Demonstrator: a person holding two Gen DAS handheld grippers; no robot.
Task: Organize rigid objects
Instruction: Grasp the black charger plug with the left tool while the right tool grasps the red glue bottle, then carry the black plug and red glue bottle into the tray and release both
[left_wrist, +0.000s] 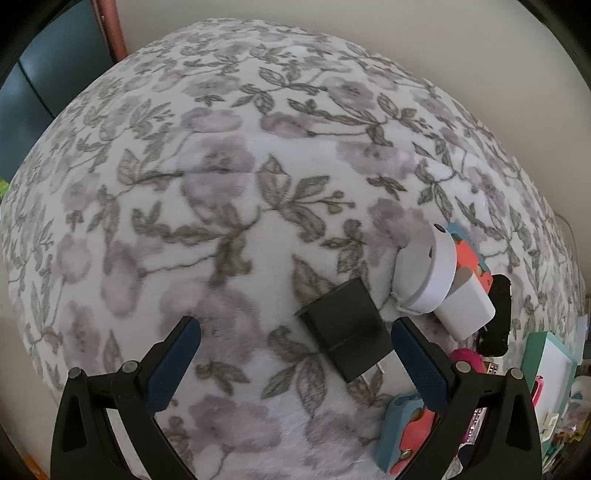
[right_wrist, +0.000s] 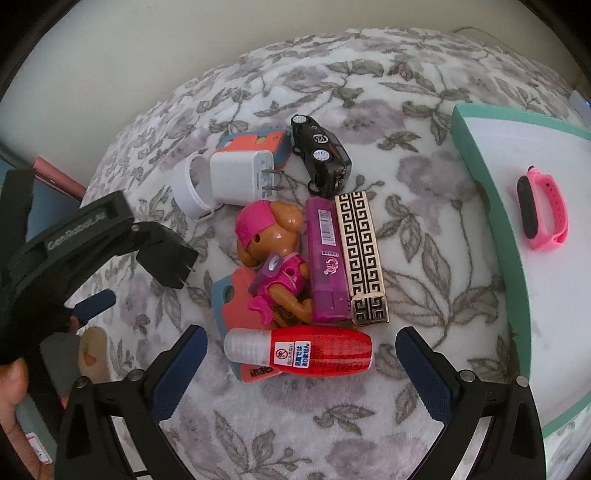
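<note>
Rigid objects clustered on floral blanket (right_wrist: 424, 236): red bottle (right_wrist: 314, 350) lying just ahead of right gripper (right_wrist: 301, 365), fingers spread wide, nothing held. Beyond bottle: pink toy figure (right_wrist: 273, 254), purple box (right_wrist: 327, 258), patterned box (right_wrist: 364, 254), black toy car (right_wrist: 321, 153), white charger (right_wrist: 240, 177). Pink wristband (right_wrist: 541, 210) rests in green-rimmed tray (right_wrist: 491, 192) at right. Left gripper (left_wrist: 295, 354) also released, empty; black adapter (left_wrist: 345, 328) lies between its fingers, nearer right one.

We count two chargers — one black (right_wrist: 168, 254), one white (right_wrist: 240, 177) — plus one toy car (right_wrist: 321, 155), one doll (right_wrist: 273, 251) and one wristband (right_wrist: 541, 208).
</note>
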